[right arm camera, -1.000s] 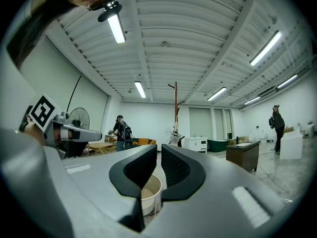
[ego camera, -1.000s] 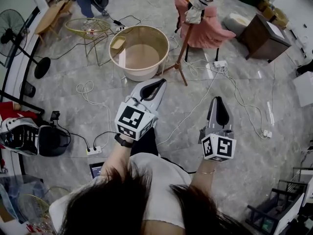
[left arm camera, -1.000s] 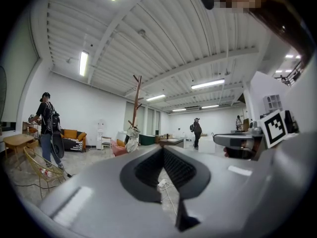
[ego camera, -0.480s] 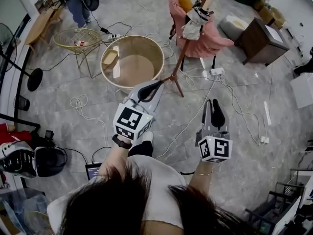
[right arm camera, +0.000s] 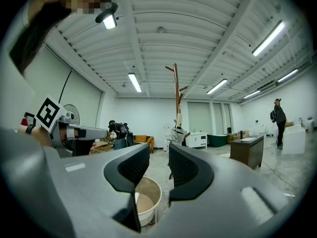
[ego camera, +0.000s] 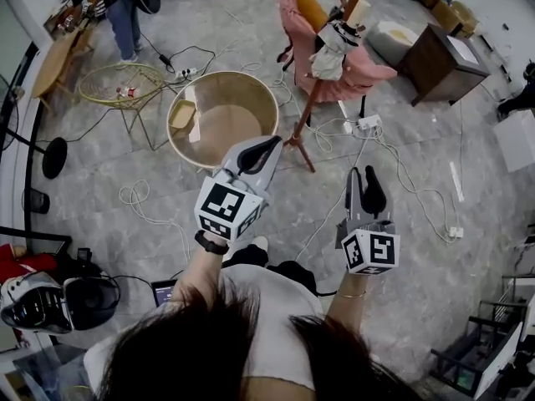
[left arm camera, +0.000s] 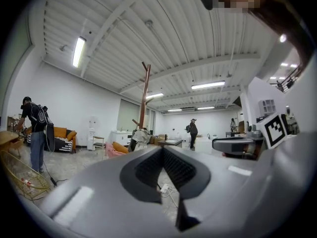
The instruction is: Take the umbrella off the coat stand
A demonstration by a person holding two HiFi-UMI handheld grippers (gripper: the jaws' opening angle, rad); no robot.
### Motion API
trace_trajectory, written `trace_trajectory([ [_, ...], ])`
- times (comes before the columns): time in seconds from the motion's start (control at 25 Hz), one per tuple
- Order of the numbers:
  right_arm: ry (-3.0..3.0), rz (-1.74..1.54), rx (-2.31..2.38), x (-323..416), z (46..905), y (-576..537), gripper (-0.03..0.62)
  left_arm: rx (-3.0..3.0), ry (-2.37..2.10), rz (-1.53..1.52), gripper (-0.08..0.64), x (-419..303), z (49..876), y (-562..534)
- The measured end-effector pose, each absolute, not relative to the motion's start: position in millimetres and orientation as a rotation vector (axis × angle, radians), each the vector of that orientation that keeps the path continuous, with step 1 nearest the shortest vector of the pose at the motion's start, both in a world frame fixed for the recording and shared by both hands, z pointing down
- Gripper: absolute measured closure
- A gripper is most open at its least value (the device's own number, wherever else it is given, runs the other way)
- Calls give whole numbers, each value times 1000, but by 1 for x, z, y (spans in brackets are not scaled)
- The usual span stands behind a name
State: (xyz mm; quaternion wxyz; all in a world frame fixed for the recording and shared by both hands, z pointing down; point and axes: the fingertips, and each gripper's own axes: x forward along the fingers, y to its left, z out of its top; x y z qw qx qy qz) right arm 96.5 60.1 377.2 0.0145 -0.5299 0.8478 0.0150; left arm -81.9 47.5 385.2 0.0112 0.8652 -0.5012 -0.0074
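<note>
The wooden coat stand (ego camera: 320,73) rises ahead on the stone floor, and the folded white-and-grey umbrella (ego camera: 333,42) hangs from a peg near its top. Both grippers point level at it from well short of it. My left gripper (ego camera: 272,143) is shut and empty, its tips meeting in the left gripper view (left arm camera: 162,148), where the umbrella (left arm camera: 140,137) shows beyond on the stand (left arm camera: 144,93). My right gripper (ego camera: 361,172) is open. Its jaws have just been opening, with nothing between them (right arm camera: 158,150). The umbrella (right arm camera: 178,132) and stand (right arm camera: 175,90) lie straight ahead.
A round beige tub (ego camera: 221,111) stands left of the stand's feet, with a pink chair (ego camera: 351,65) behind it. White cables and power strips (ego camera: 368,125) trail across the floor. Also there: a dark wooden cabinet (ego camera: 451,57) far right, a wire table (ego camera: 125,86), and a person (ego camera: 121,11) far left.
Both grippers and the view have moved forward, closer to the coat stand. The right gripper's jaws have gone from shut to slightly open. The left stays shut.
</note>
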Motion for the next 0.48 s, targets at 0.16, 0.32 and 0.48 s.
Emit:
trace_trajectory([
  [0.16,2636,19,-1675,89,383,56,483,2707,-1521,-11,502,-84,391,40],
  [0.32,2627,23,-1690,86,380,46,472,2704,-1500,-2,502,-85,396,29],
  [0.48,2628,5,-1696,85,381,28,458,2691,-1493,17,502,-85,402,15],
])
